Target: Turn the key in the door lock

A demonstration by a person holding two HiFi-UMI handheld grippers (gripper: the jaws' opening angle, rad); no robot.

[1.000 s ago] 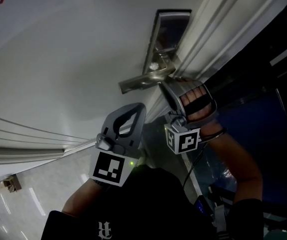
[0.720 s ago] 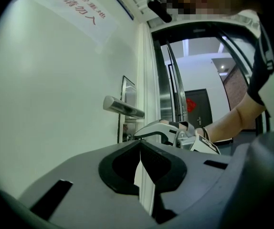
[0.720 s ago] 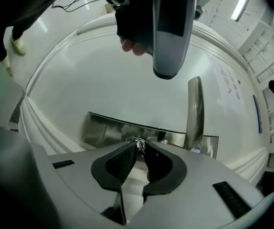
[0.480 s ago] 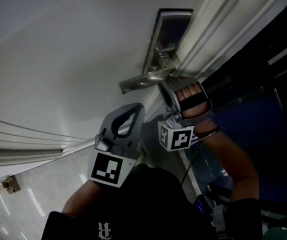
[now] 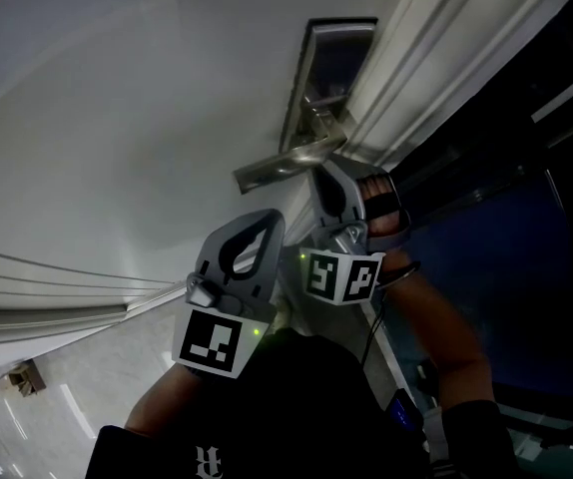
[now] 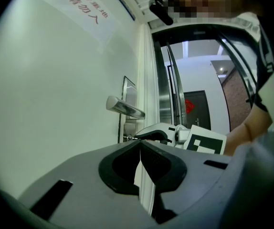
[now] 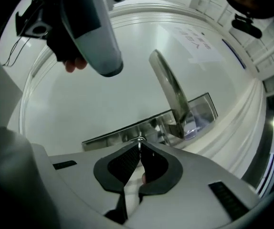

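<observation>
A white door carries a metal lock plate (image 5: pixel 331 58) with a lever handle (image 5: pixel 282 163). Just below the handle, my right gripper (image 5: pixel 318 173) presses its tips against the plate. In the right gripper view its jaws are closed on the small metal key (image 7: pixel 139 139), which sits in the lock plate (image 7: pixel 127 130) under the handle (image 7: pixel 168 87). My left gripper (image 5: pixel 267 223) hangs lower and left, away from the door, jaws shut with nothing between them (image 6: pixel 140 142). From the left gripper view the key (image 6: pixel 127 137) shows at the right gripper's tip (image 6: pixel 139 135).
The door frame (image 5: pixel 416 58) runs along the right of the lock plate, with a dark opening beyond it. A sign with red print (image 6: pixel 79 6) is stuck high on the door. Light tiled floor (image 5: pixel 27 407) lies at the lower left.
The right gripper has rolled on the key: its marker cube swung left and the wrist turned. The left gripper has barely moved.
</observation>
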